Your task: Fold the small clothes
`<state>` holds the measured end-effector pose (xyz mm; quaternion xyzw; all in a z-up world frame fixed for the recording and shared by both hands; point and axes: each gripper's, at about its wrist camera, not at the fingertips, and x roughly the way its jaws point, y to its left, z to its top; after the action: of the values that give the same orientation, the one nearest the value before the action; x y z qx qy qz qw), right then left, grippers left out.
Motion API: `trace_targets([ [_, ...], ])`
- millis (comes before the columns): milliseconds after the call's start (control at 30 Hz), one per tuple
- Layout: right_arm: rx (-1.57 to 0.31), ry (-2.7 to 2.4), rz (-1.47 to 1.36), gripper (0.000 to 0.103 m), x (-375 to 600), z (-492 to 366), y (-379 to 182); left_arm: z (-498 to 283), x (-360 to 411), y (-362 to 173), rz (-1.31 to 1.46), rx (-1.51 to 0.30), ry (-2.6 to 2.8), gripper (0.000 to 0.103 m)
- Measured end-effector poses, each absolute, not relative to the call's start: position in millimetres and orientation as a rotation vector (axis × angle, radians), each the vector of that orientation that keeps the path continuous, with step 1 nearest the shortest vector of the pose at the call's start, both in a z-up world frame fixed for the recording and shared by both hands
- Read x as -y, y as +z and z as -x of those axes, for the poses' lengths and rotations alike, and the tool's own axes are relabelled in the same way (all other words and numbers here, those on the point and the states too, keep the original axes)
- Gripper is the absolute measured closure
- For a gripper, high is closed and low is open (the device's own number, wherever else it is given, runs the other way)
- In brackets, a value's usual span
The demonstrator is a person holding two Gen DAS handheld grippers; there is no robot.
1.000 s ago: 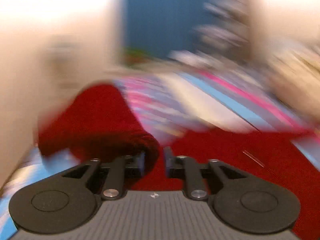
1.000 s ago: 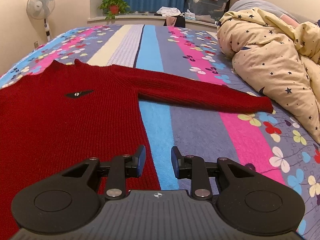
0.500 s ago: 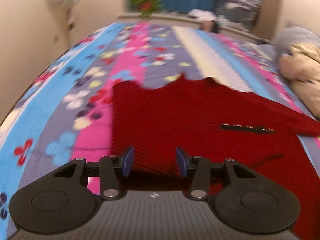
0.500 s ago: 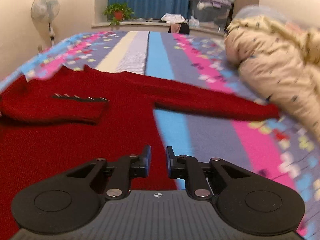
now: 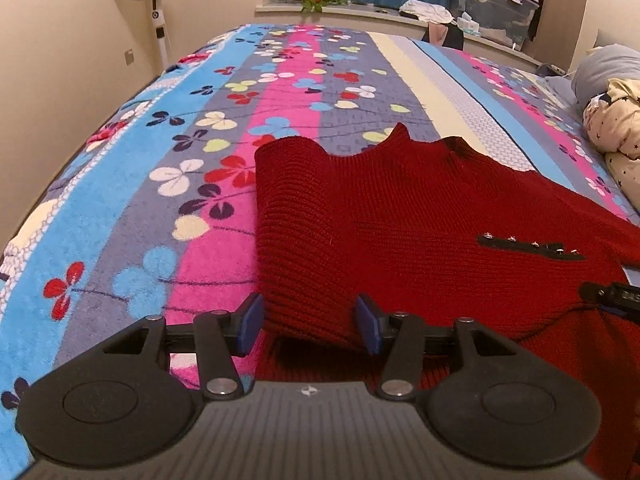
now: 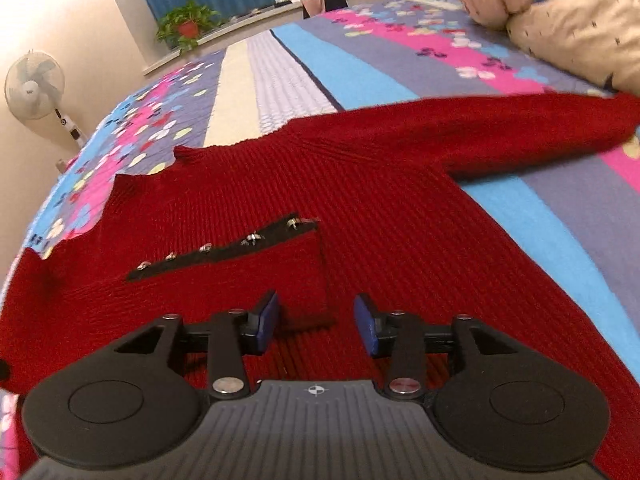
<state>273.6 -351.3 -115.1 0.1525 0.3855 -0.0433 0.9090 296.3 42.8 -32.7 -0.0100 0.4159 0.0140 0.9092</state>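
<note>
The red sweater (image 5: 420,216) lies under both opening grippers: left gripper (image 5: 310,326) straddles its folded edge unpinched, right gripper (image 6: 316,322) hovers over the folded cuff.

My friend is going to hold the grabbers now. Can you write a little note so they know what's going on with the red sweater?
Left gripper: jaws opening, folded sweater edge between them, pads not pressing.
Right gripper: jaws opening, holding nothing, low over the folded-in cuff.
Red knitted sweater: lies flat on the striped flowered bedspread.
Done: one sleeve, with its black studded cuff strip, is folded across the chest.
Left: the other sleeve stretches out towards the cream star-print duvet; fold it in, then fold the body.
</note>
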Motion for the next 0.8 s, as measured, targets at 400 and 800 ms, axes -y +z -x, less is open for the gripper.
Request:
trace_targets([
  [400,-0.431,-0.145,-0.252,0.102,365.7,-293.2,-29.0,-301.0,-43.0,-31.3,0.045,-0.868,0.010,0.046],
  [800,-0.594,-0.273,-0.288,0.095,411.2,-301.1,-75.3,-304.2,-36.2,-40.4,0.025,-0.888,0.008,0.046],
])
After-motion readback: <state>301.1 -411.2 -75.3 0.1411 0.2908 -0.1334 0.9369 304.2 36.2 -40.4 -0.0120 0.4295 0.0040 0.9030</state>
